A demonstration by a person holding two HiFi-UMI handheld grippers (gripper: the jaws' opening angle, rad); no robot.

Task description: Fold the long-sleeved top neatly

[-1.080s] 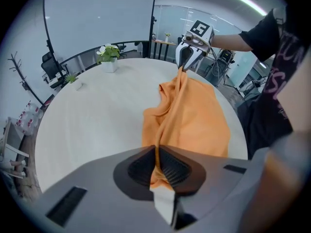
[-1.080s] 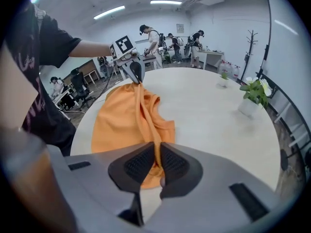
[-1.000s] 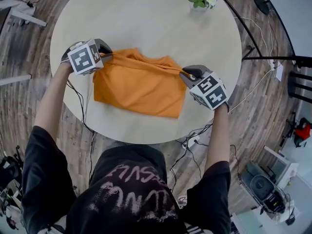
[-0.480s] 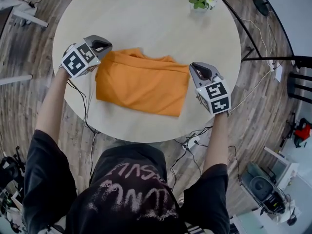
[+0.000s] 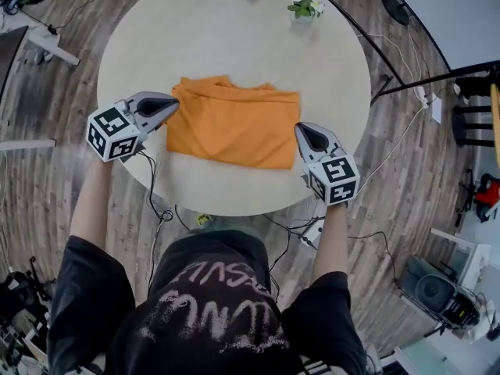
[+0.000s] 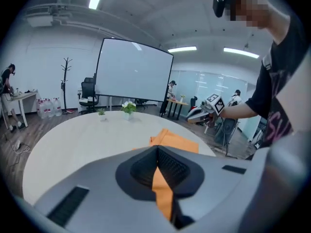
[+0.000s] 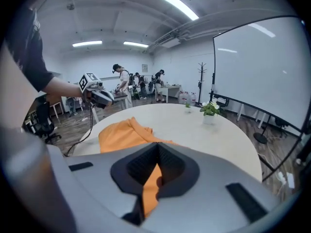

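**Right gripper** (image 5: 301,130): at the near-right edge of the table (image 5: 234,30). Fingers pressed together, empty.

**Left gripper** (image 5: 175,103): at the near-left edge. Fingers likewise together, nothing held (the orange in the slit is cloth lying beyond).

**Top** (image 5: 234,123): a compact folded rectangle, flat by the near edge, between the grippers.

**Step, as judged:** folding nearly or fully done. The next move calls for opening the fingers to neaten the rumpled far-left corner.

**Plants** (image 5: 305,5): at the far edge.

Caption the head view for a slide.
Folded orange top on round table; left gripper and right gripper, jaws just closed empty, flank it.
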